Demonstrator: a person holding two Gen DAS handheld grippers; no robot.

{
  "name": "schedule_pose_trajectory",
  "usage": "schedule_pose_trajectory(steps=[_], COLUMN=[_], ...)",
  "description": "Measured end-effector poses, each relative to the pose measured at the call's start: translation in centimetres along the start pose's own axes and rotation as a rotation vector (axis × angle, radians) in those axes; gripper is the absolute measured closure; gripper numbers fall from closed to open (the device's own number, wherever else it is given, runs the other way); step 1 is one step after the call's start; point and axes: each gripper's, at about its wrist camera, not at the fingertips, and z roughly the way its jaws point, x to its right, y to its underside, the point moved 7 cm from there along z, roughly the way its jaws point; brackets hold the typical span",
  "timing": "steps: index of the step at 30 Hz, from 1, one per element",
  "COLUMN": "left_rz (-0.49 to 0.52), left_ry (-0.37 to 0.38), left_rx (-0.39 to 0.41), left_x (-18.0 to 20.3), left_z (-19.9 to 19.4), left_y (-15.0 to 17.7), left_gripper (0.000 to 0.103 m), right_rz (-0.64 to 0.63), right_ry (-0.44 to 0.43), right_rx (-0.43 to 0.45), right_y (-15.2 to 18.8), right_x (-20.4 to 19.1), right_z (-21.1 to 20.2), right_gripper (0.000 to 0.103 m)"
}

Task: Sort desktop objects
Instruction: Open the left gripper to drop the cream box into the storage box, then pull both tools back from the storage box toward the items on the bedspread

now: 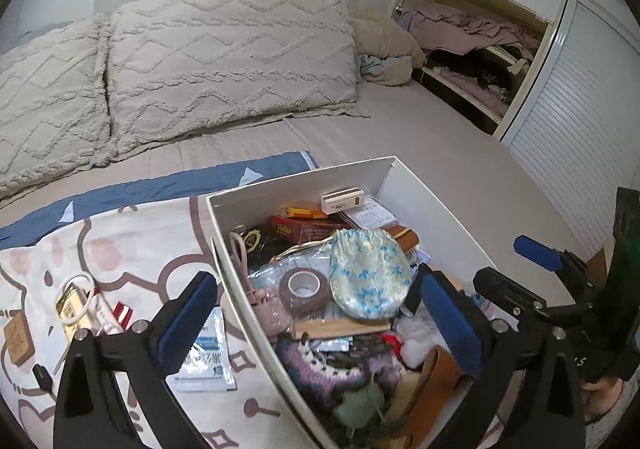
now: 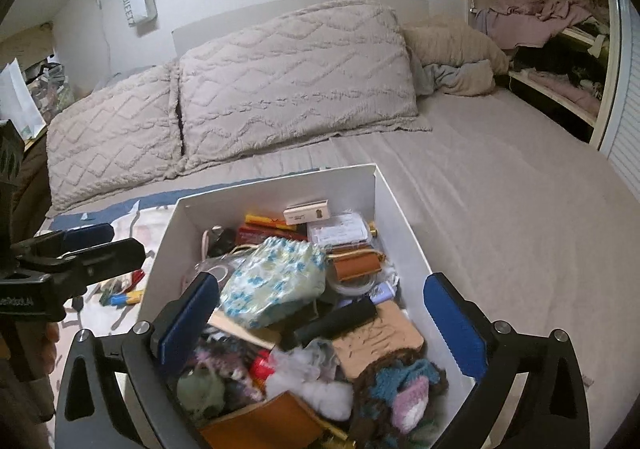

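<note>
Here, a wide bed (image 1: 400,137) covered in a beige sheet fills most of both views, with two large tufted pillows (image 1: 224,57) leaning along its head edge and a crumpled tan cushion (image 1: 384,37) in the far right corner by an open closet (image 1: 472,49) of rumpled clothes. A patterned blanket (image 1: 132,245) with a blue border lies across the near left part of the bed. On it, toward the near edge, sits a white cardboard box (image 2: 380,201) crammed with small things. Near the top of the heap rests a pale floral shower cap (image 1: 370,273), with a roll of brown tape (image 1: 304,287) just beside it on the left, a red box (image 1: 304,229) behind it, and a small white rectangular device (image 1: 342,203) toward the box's far wall. A black cylinder (image 2: 336,323) lies nearer the right wall in the right wrist view. Outside the box, on the blanket to its left, lie a flat plastic packet (image 1: 204,353), a gold item ringed by a white band (image 1: 76,301), and a small wooden block (image 1: 18,337). The left tool (image 1: 316,325) is spread wide, straddling the box's left wall and gripping nothing. The right tool (image 2: 320,325) is also spread wide above the box's contents, empty.
</note>
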Motion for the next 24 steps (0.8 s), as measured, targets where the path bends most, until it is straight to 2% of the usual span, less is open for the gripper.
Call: schedule_pose_trajectory(steps=[10,24], left_rz=[0.034,0.019], left_ry=[-0.017,-0.039], left_rx=[0.033,0.093], left_x=[0.4,-0.4], left_z=[-3.7,-8.6], left_y=[2.7,6.0], left_gripper=[0.0,0.0], right_rz=[-0.034,-0.07], right_ry=[0.014,-0.002], right_rx=[0.046,0.101], right_y=[1.1,2.8], right_x=[-1.8,-4.8], right_z=[-3.7,-7.9], right_gripper=[0.0,0.0])
